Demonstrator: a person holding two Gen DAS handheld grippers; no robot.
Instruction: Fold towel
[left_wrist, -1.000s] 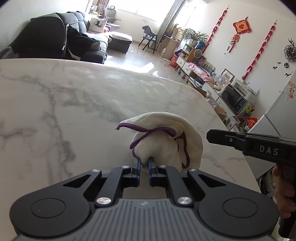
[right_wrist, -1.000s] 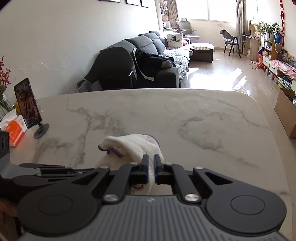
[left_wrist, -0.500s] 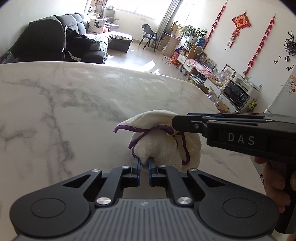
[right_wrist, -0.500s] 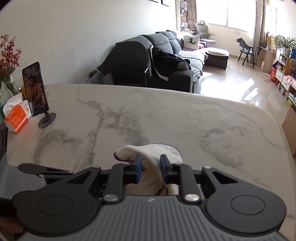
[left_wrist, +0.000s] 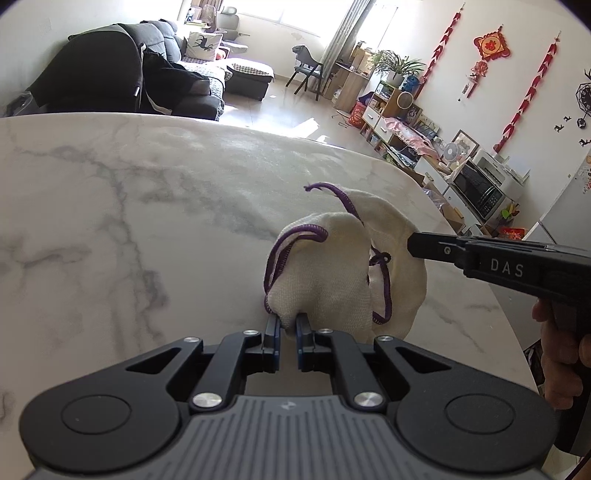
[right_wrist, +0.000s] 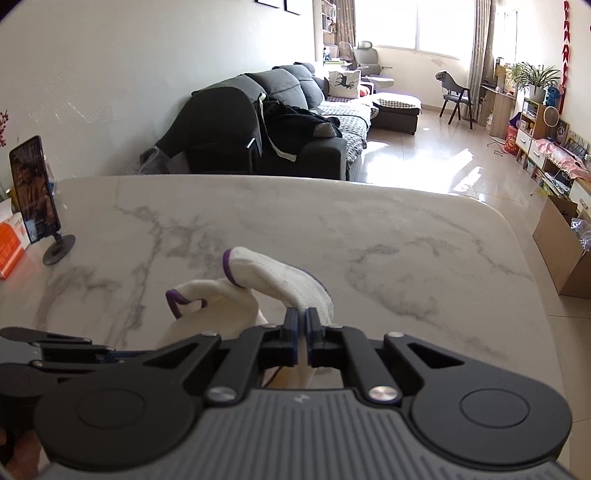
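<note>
A cream towel (left_wrist: 332, 273) with purple stitched edging is bunched up above the white marble table (left_wrist: 110, 221). My left gripper (left_wrist: 287, 325) is shut on the towel's near lower corner. From the right, my right gripper (left_wrist: 412, 242) reaches in and pinches the towel's far side. In the right wrist view the towel (right_wrist: 258, 284) hangs in two humps, and my right gripper (right_wrist: 302, 317) is shut on its right-hand fold. The left gripper's fingers (right_wrist: 55, 347) show side-on at the lower left.
A phone on a stand (right_wrist: 35, 195) and an orange box (right_wrist: 11, 247) sit at the table's left end. The table's right edge (right_wrist: 532, 277) drops to a tiled floor with a cardboard box (right_wrist: 565, 243). A dark sofa (right_wrist: 266, 125) stands beyond.
My right gripper opened, shifted, then shut on the towel's fold. The towel has been pulled up and to the right, its shape more spread.
</note>
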